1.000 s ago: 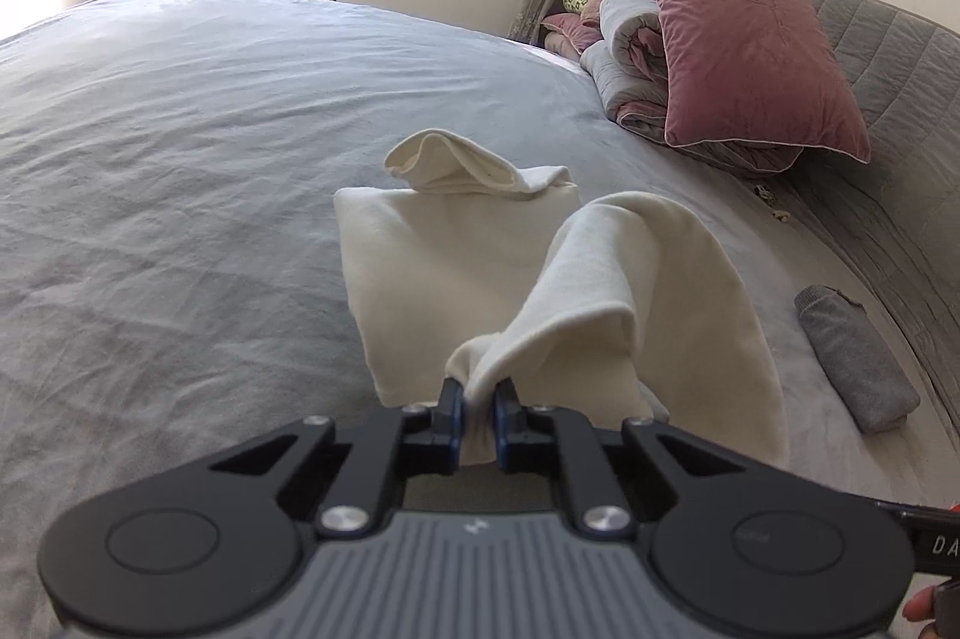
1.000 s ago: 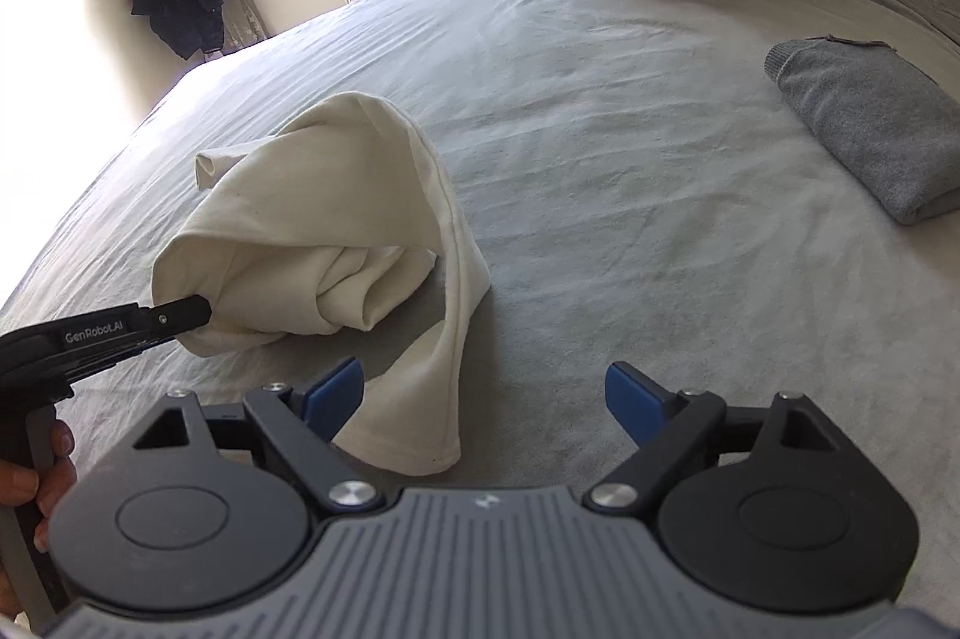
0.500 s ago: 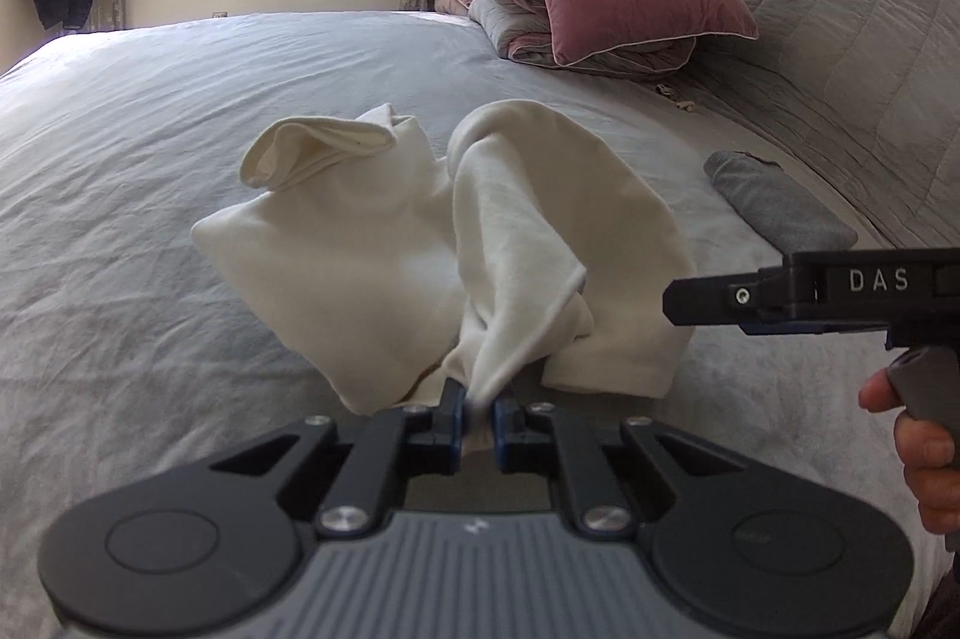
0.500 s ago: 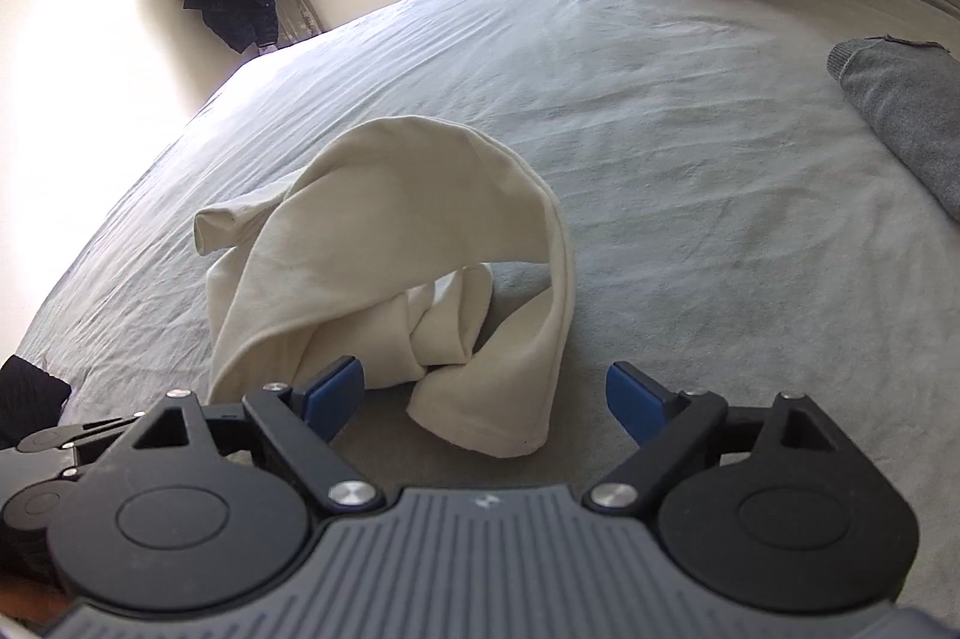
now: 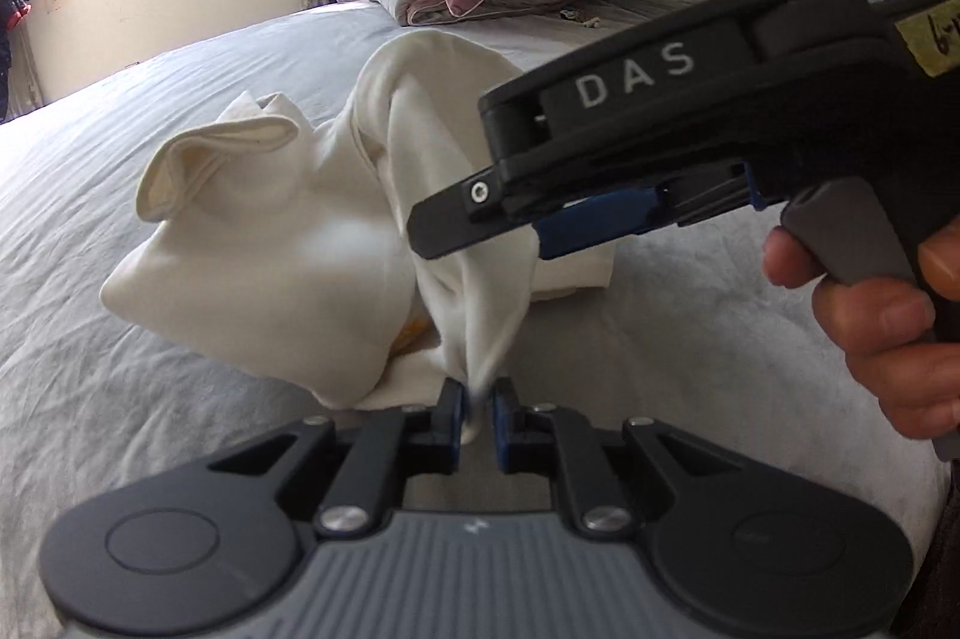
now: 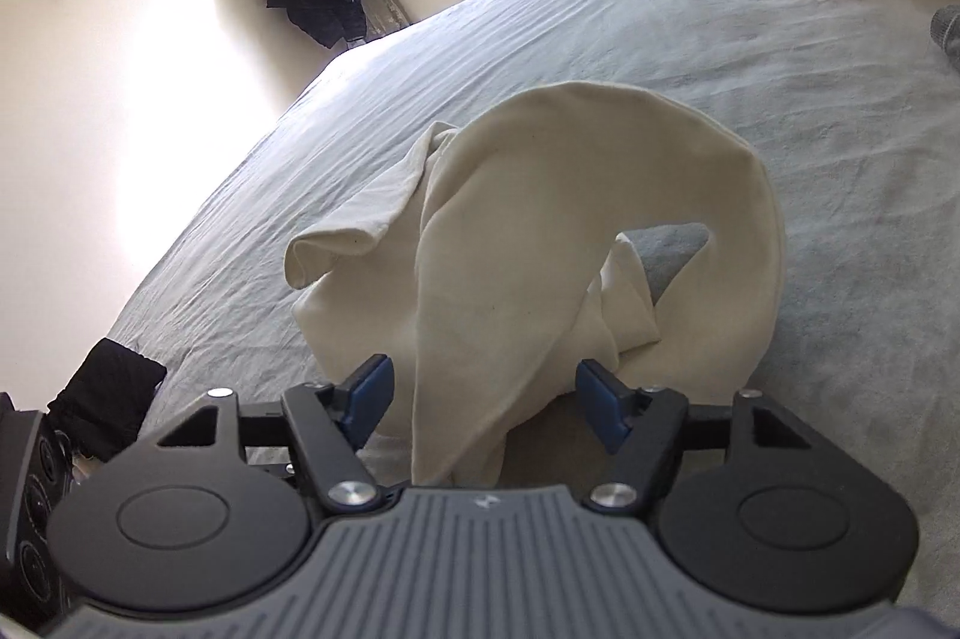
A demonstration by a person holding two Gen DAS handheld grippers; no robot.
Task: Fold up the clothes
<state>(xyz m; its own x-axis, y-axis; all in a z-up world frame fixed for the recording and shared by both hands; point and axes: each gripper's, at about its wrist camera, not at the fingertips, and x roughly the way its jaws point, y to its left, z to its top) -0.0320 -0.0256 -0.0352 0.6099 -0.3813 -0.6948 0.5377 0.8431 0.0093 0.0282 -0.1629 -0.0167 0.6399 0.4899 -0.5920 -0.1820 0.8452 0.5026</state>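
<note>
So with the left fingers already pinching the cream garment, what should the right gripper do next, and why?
Probably finish closing. The left gripper is shut on the cream garment, and a fold of it hangs between the right gripper fingers, which have just been closing, but the blue pads don't touch it yet. A second grip would let both hands spread it.

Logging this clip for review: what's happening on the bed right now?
A person is folding a cream garment on a grey bed. The left gripper is shut on one bunched end. The right gripper has just been closing around a hanging strip of it, pads not yet touching.
</note>
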